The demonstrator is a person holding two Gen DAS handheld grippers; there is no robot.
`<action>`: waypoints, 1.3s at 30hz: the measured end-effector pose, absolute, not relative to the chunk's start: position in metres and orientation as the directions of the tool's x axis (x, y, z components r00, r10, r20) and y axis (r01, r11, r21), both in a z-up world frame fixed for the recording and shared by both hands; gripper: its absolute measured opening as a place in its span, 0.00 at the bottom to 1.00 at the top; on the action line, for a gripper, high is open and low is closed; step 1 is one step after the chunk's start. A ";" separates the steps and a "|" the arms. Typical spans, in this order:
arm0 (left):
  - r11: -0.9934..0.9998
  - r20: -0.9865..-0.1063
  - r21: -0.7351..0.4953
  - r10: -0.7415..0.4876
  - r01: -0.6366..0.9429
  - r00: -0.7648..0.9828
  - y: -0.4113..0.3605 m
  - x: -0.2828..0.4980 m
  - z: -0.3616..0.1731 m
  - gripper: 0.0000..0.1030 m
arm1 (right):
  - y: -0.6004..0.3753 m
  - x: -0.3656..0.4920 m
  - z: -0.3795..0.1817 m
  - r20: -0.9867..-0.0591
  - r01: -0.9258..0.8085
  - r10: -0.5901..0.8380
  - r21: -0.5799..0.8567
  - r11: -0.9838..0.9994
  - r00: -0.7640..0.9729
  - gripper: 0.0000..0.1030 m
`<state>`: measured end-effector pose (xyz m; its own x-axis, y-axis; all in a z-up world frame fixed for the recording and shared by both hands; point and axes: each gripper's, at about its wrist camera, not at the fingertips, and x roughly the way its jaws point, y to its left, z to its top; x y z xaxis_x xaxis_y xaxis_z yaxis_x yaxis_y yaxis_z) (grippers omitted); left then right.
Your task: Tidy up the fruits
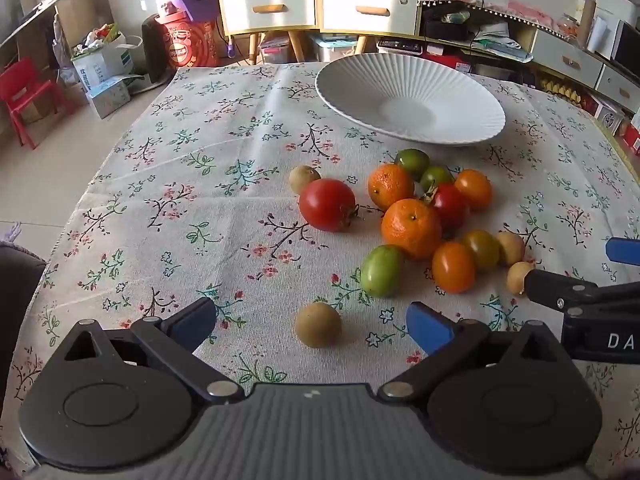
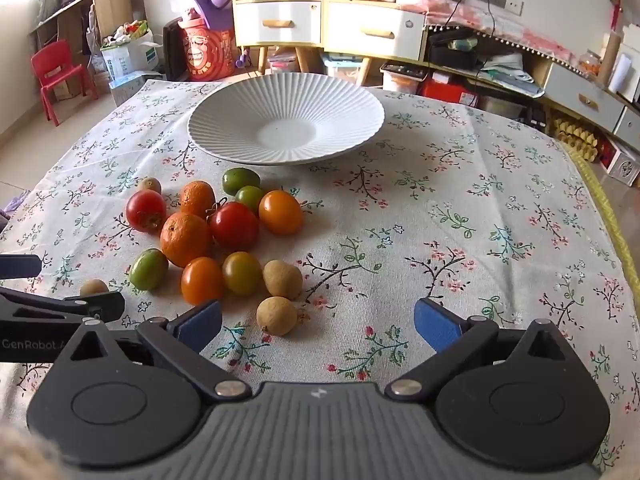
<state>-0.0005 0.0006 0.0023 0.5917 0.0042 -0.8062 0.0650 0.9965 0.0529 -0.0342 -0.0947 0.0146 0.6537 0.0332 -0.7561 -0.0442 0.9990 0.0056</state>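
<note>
1. The fruits lie loose on the floral tablecloth [image 2: 440, 216], none sorted yet. The main cluster sits near the middle of the table, on the near side of the plate: two mandarins [image 1: 412, 227], two red tomatoes [image 1: 327, 205], two orange cherry tomatoes [image 1: 453, 267], several green ones [image 1: 381, 271] and a few small tan longan-like fruits [image 1: 318, 325].
2. The white ribbed plate [image 2: 288, 92] stands at the far side of the table, just beyond the cluster. Its bowl shows no fruit, so I judge the task at its very start: every piece is left to move or group.
3. One tan fruit lies apart, nearest the left gripper [image 1: 312, 322], roughly between its blue pads and a little ahead of them. The pads do not touch it.
4. Another tan fruit [image 2: 277, 315] lies just ahead of the right gripper [image 2: 318, 326], toward its left pad, also untouched.
5. Both tongs stand spread as wide as they go and grip nothing.
6. Each gripper shows at the edge of the other's view, so the two hover side by side at the near edge of the table.
7. Whether the fruits are meant to go onto the plate or into groups by kind cannot be told; the plate seems the likely target.
8. Beyond the table are drawers [image 2: 276, 22], shelves and a red chair [image 2: 60, 76], none involved.
</note>
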 end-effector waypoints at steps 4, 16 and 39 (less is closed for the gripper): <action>0.996 -0.807 0.054 0.001 0.071 0.590 0.000 -0.001 0.002 0.98 | -0.094 -0.035 0.016 -0.753 -0.047 0.036 0.007 0.999 0.657 0.99; 0.996 -0.809 0.042 -0.011 0.077 0.588 0.001 -0.002 0.003 0.98 | -0.091 -0.035 0.016 -0.751 -0.056 0.040 0.003 0.998 0.659 0.99; 0.997 -0.814 0.017 -0.030 0.076 0.580 0.006 -0.002 0.003 0.98 | -0.088 -0.034 0.017 -0.756 -0.069 0.049 0.005 0.998 0.653 0.99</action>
<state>-0.0017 0.0060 0.0033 0.5802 -0.0304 -0.8139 0.0764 0.9969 0.0172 -0.0341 -0.0876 0.0172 0.6528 0.0489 -0.7559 -0.0685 0.9976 0.0054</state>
